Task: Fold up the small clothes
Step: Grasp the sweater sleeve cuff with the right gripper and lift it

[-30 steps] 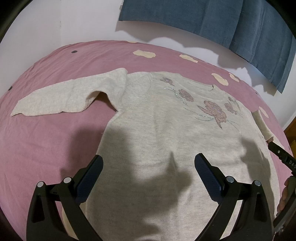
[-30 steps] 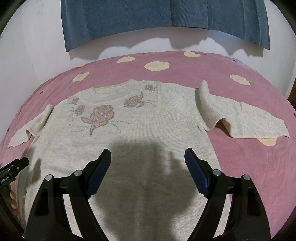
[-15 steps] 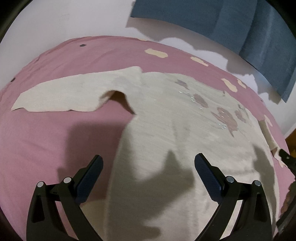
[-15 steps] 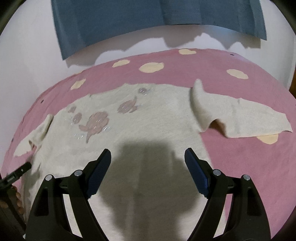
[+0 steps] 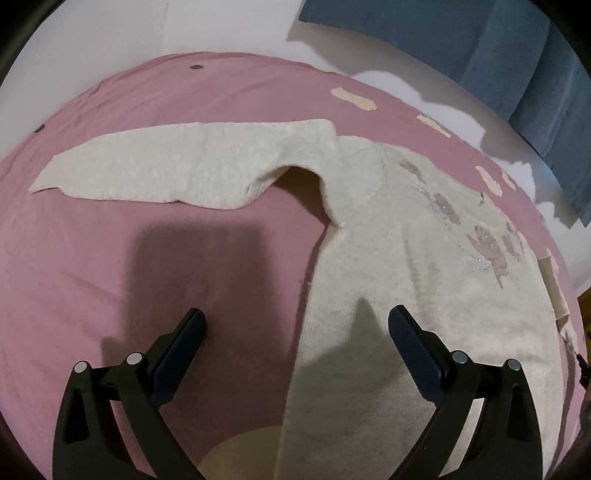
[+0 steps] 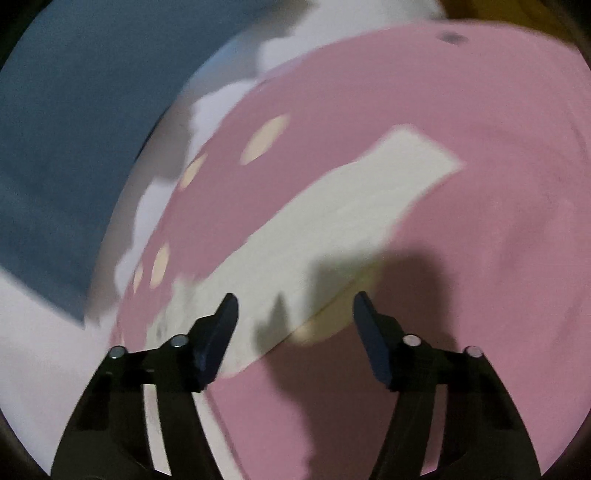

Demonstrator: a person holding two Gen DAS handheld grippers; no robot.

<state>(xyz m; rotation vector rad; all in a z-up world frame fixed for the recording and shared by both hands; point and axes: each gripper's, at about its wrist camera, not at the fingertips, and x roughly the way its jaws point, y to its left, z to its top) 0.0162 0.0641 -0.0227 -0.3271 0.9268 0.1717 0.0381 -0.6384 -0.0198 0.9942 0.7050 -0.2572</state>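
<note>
A small cream knit sweater [image 5: 406, 266] with pink flower trim lies flat, front up, on a pink bedsheet [image 5: 147, 266]. Its left sleeve [image 5: 166, 170] stretches out to the left. My left gripper [image 5: 295, 325] is open and empty, low over the sweater's left side edge. My right gripper [image 6: 293, 310] is open and empty above the sweater's right sleeve [image 6: 351, 206], which runs away to the upper right; that view is blurred by motion.
The sheet has cream spots [image 5: 354, 98] and reaches a white wall [image 5: 221, 26]. A blue cloth [image 5: 480, 44] hangs on the wall behind the bed; it also shows in the right wrist view [image 6: 74, 147].
Both grippers moved outward from the sweater's middle: the left one shifted left toward the left sleeve side, the right one swung right over the right sleeve. Both stayed open.
</note>
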